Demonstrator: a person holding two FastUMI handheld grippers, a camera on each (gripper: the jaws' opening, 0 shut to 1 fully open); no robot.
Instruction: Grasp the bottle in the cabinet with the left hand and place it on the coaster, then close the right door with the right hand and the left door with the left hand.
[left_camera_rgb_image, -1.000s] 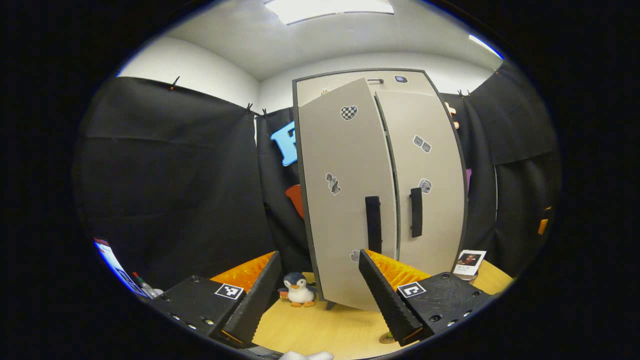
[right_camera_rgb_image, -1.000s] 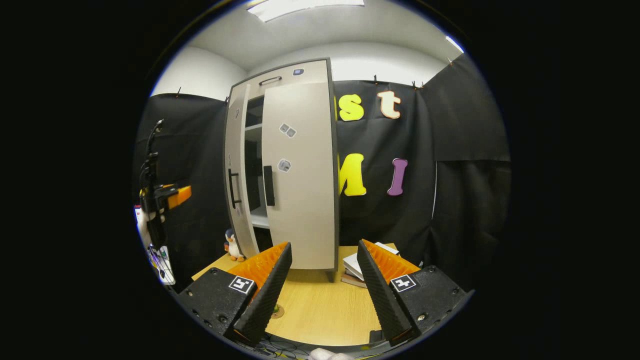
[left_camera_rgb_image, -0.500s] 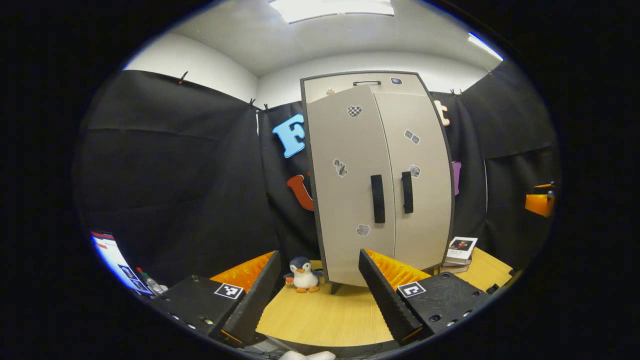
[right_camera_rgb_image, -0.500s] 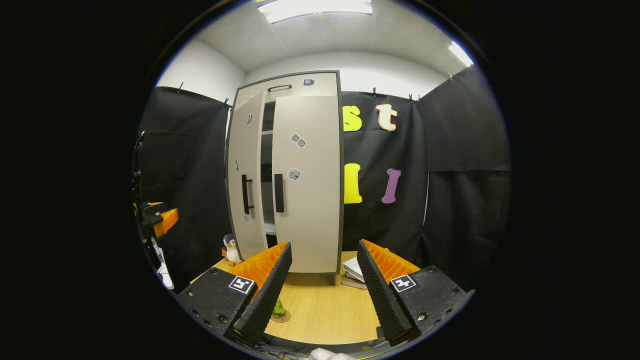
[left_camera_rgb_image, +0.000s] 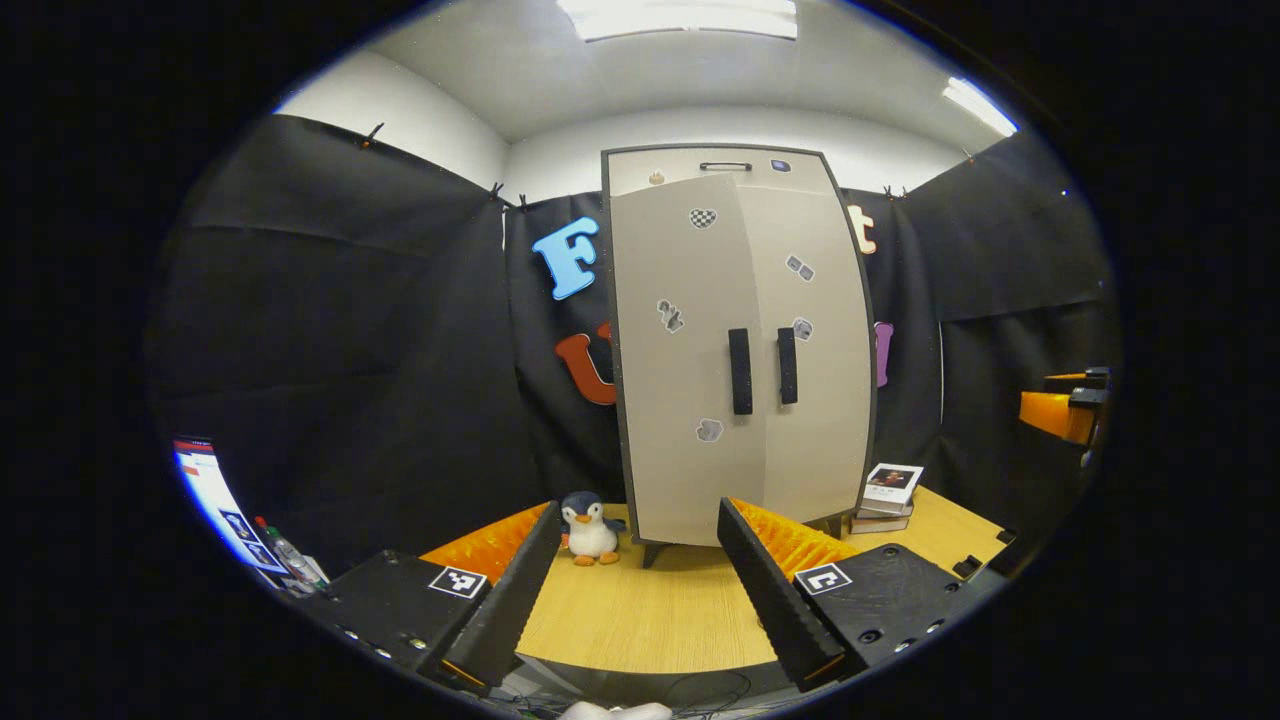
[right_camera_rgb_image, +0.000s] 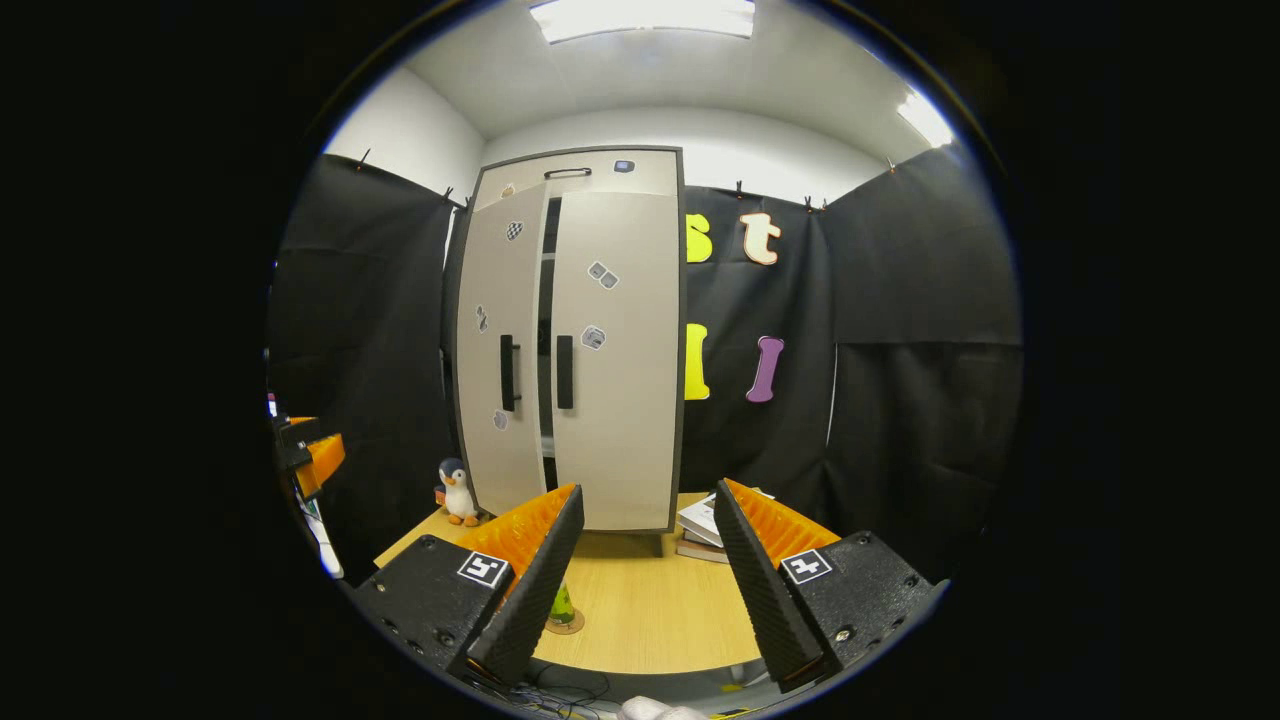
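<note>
Last step in hand, by judgement: closing the left door (right_camera_rgb_image: 497, 350). In the right gripper view a dark slit between it and the right door (right_camera_rgb_image: 618, 350), so not fully shut; right door flush with the cabinet (left_camera_rgb_image: 735, 165) frame. Next move, probably: a final push with the left gripper (left_camera_rgb_image: 635, 590) on the left door, near its handle (right_camera_rgb_image: 507, 372).

Left of the cabinet: a toy penguin (left_camera_rgb_image: 590, 527) on the wooden table (left_camera_rgb_image: 680, 620). In front of the cabinet: the green bottle (right_camera_rgb_image: 561, 605) on the coaster (right_camera_rgb_image: 566, 626), partly hidden behind a finger of the right gripper (right_camera_rgb_image: 650, 590). Right of the cabinet: a stack of books (left_camera_rgb_image: 885, 495).

Both grippers wide apart, holding nothing, well back from the cabinet. Black cloth around, white ceiling with light panels above.
</note>
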